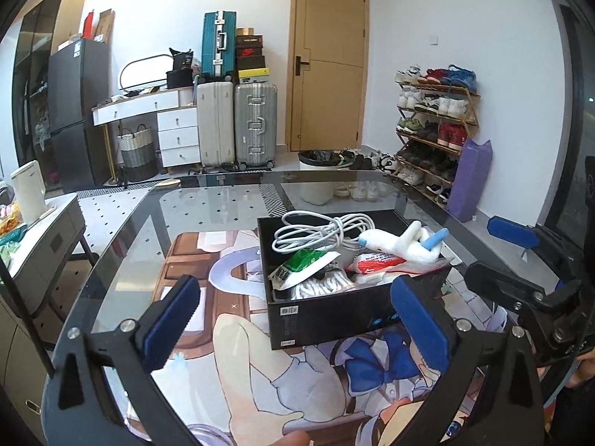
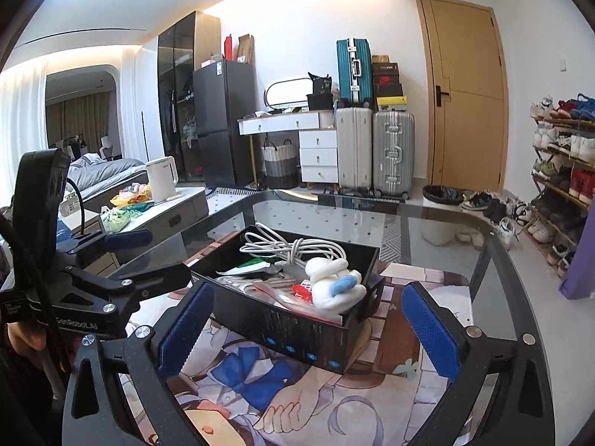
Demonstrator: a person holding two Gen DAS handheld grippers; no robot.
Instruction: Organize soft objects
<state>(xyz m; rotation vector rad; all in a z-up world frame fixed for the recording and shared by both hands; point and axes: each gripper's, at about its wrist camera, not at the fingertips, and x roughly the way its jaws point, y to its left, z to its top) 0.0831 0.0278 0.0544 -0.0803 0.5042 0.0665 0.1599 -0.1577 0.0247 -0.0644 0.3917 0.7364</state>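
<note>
One black box sits on the glass table, holding one coiled white cable, one white plush toy, one green packet and one red packet. Left gripper and right gripper both gape empty, box at twelve o'clock. Three suitcases stand behind; the teal suitcase is topmost.

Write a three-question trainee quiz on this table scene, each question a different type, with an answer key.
1. True or false: the white cable lies coiled inside the black box.
2. Multiple choice: the white plush toy is A) in the right gripper, B) in the box, C) on the floor.
3. Fill in: the left gripper is ____ and holds nothing.

Key: 1 true; 2 B; 3 open.
</note>
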